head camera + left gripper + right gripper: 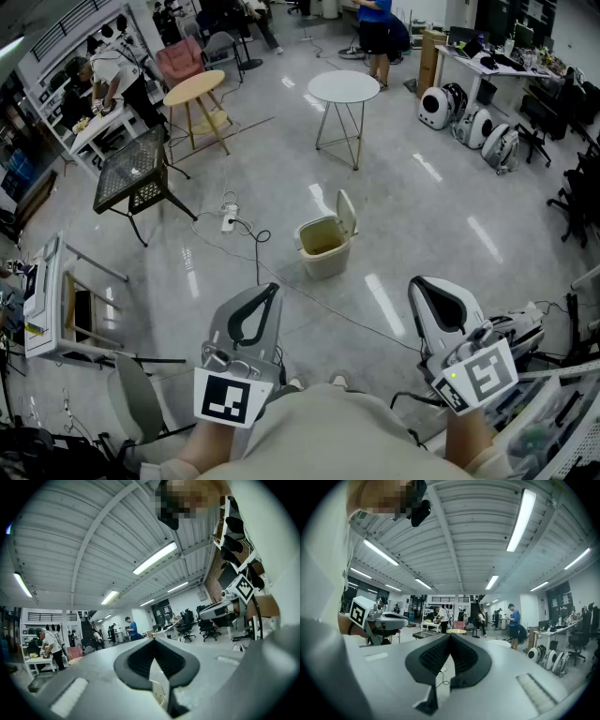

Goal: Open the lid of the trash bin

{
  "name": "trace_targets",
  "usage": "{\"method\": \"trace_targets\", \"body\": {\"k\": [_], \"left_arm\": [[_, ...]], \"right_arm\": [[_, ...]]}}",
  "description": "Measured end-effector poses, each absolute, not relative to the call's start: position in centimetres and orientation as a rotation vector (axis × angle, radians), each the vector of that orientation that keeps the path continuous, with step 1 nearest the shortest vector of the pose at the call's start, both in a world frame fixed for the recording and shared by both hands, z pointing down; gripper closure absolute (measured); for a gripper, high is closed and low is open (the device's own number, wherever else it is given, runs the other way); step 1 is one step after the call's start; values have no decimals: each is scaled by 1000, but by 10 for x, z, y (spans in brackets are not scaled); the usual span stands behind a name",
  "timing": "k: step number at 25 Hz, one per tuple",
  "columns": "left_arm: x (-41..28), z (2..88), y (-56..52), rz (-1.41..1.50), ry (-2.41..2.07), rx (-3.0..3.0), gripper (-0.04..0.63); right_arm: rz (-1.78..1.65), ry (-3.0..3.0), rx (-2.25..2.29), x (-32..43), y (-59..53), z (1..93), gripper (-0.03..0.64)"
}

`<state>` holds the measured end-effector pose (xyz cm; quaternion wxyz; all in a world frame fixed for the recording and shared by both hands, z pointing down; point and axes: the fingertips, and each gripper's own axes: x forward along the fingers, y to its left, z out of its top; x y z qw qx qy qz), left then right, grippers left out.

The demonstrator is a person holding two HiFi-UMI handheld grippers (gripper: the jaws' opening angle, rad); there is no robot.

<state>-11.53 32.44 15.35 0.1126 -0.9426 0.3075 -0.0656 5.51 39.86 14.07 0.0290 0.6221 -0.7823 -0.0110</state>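
Note:
A beige trash bin (pixel 323 247) stands on the grey floor ahead, in the middle of the head view. Its lid (pixel 347 213) stands upright at the bin's far right rim, and the inside shows. My left gripper (pixel 271 290) is held low in front of me, short of the bin, shut with nothing in it. My right gripper (pixel 418 282) is level with it to the right, also shut and empty. In the left gripper view the jaws (pixel 152 640) meet at the tips, and a sliver of the pale bin (pixel 158 692) shows between them. In the right gripper view the jaws (pixel 450 635) touch too.
A power strip with a black cable (pixel 230 218) lies left of the bin. A black mesh cart (pixel 133 174), a wooden round table (pixel 194 87) and a white round table (pixel 343 87) stand beyond. White robots (pixel 469 120) sit far right. A white rack (pixel 54 302) is near left.

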Motion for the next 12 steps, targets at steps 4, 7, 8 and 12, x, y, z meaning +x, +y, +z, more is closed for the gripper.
{"method": "trace_targets", "body": {"k": [4,7,8,12], "left_arm": [[-110,155,322,-199,919,-2768,594],[-104,156,322,-197,910,-2761,594],[-103,157,323,-200,909,-2762,594],[-100,161,325,-212,909,-2770,594]], "right_arm": [[-21,-2434,1925,62,396,142,614],[-6,-2434,1932,67,397,146,614],[1,-2433,1934,68,398,147,614],[22,-2426,1943,73,401,151,614]]}}
